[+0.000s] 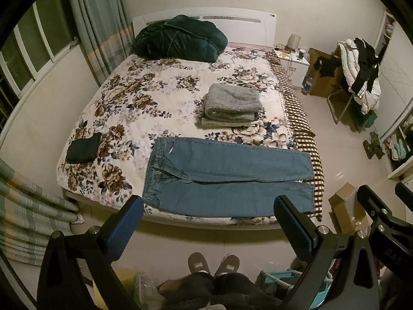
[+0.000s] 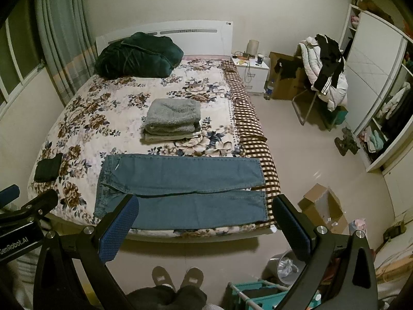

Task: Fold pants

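Note:
Blue jeans (image 1: 227,175) lie flat and unfolded across the near end of the bed, waistband to the left, both legs stretched right to the bed's edge; they also show in the right wrist view (image 2: 183,186). My left gripper (image 1: 209,206) is open and empty, held above the floor in front of the bed, short of the jeans. My right gripper (image 2: 206,209) is open and empty, also short of the bed, beside the left one. Its fingers (image 1: 371,201) show at the right of the left wrist view.
The bed has a floral cover (image 1: 144,98). On it lie a stack of folded grey clothes (image 1: 232,106), a small folded dark garment (image 1: 84,148) and a dark green bundle (image 1: 180,38). A cardboard box (image 2: 322,206), a teal rack (image 2: 258,292) and a clothes-laden chair (image 2: 325,72) stand on the floor.

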A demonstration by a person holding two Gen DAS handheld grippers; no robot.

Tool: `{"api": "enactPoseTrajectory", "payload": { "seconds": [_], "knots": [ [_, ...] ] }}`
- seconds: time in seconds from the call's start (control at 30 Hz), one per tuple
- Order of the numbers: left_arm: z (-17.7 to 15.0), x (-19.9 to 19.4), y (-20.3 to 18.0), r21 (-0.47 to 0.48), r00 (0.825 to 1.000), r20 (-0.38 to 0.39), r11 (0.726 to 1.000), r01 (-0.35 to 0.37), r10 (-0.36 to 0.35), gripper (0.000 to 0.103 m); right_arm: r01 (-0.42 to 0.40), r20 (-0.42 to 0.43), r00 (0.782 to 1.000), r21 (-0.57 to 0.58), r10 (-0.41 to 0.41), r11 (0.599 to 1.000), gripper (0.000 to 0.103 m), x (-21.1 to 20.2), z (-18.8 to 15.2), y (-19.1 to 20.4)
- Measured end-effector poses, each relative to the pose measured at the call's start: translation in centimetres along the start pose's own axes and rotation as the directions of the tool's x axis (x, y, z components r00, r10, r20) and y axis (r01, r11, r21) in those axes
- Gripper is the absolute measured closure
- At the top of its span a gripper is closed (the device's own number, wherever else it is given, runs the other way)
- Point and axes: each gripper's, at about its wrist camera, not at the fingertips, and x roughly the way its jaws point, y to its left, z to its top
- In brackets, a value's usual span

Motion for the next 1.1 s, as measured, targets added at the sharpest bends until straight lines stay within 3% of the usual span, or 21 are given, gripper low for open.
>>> {"api": "enactPoseTrajectory", "payload": {
  "seconds": [1.1],
  "knots": [
    [1.2, -0.5, -0.2, -0.009, 1.0, 0.014, 1.0, -0.001, 0.001, 0.0, 0.004, 0.012, 1.0, 0.001, -0.004, 1.0, 0.0, -1.2, 1.5, 0.5]
  ]
}}
